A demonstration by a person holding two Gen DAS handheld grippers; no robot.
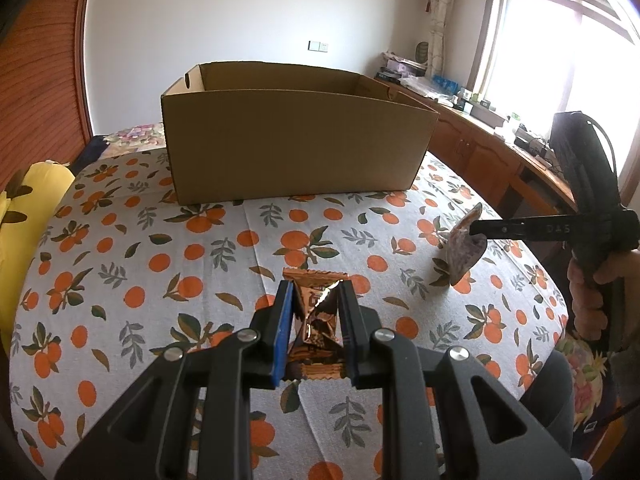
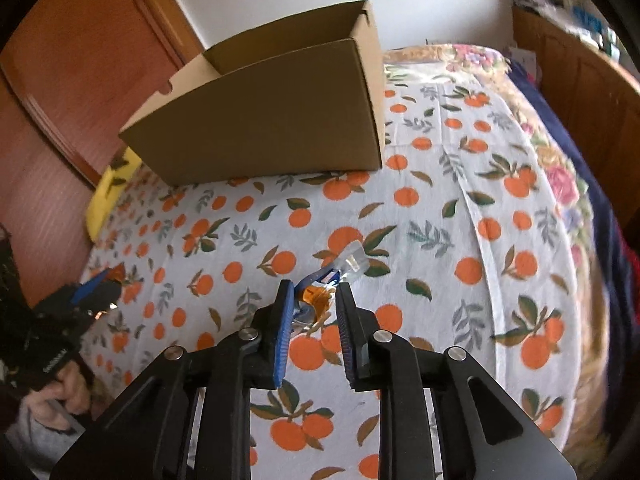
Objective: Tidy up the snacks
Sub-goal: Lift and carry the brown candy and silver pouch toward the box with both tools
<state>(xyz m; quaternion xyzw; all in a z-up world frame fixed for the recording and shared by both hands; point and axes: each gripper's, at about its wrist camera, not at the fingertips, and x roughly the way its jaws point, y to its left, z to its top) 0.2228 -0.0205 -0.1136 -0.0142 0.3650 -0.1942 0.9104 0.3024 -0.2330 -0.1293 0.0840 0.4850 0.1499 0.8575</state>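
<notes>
My left gripper pinches a copper snack packet lengthwise between its pads, just above the tablecloth. My right gripper, jaws parted, straddles a clear-wrapped snack (pads look loose). The cardboard box sits straight beyond, nearer the left.

An orange-printed cloth is spread over the bed. A yellow pillow is laid at its edge. A window and wooden cabinets are seen beyond.
</notes>
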